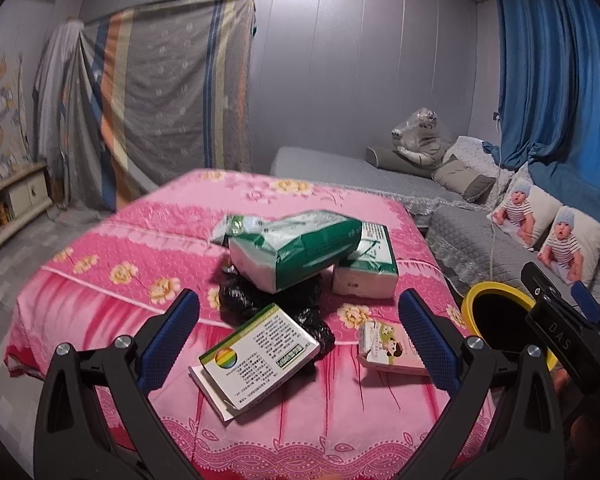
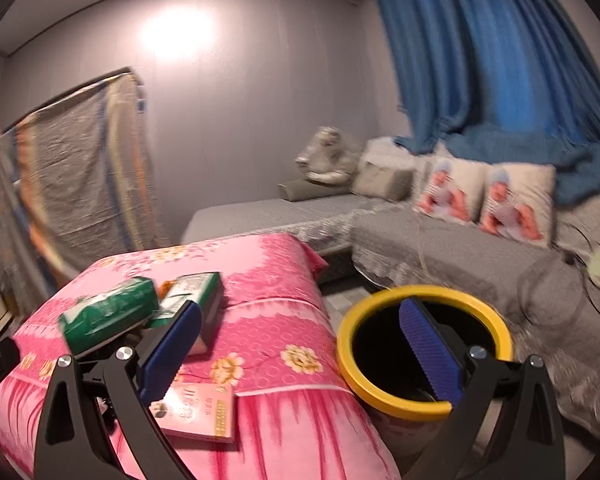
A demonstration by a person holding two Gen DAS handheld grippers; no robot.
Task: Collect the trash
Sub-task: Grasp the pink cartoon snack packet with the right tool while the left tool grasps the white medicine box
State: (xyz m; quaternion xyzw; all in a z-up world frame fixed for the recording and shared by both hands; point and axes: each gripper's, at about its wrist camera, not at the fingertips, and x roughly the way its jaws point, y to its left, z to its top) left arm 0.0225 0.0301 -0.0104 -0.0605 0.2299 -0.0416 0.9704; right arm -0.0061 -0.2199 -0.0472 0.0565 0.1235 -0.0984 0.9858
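Left gripper [image 1: 298,334], jaws wide and empty, above a white rainbow-marked box [image 1: 260,354] on the pink-covered surface [image 1: 100,280]. Beside it lie a black bag [image 1: 260,300], green packet [image 1: 296,248] and pink carton [image 1: 388,348]. Right gripper [image 2: 300,344], jaws wide, empty, beside the yellow-rimmed bin [image 2: 384,398].

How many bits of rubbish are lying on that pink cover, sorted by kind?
Green and white soft packs: 2
Cardboard boxes: 2, the white box with a rainbow circle and the small pink box
Black plastic bag: 1
Total: 5
Both tools, left and right, are open and empty; the yellow-rimmed bin stands beside the cover.
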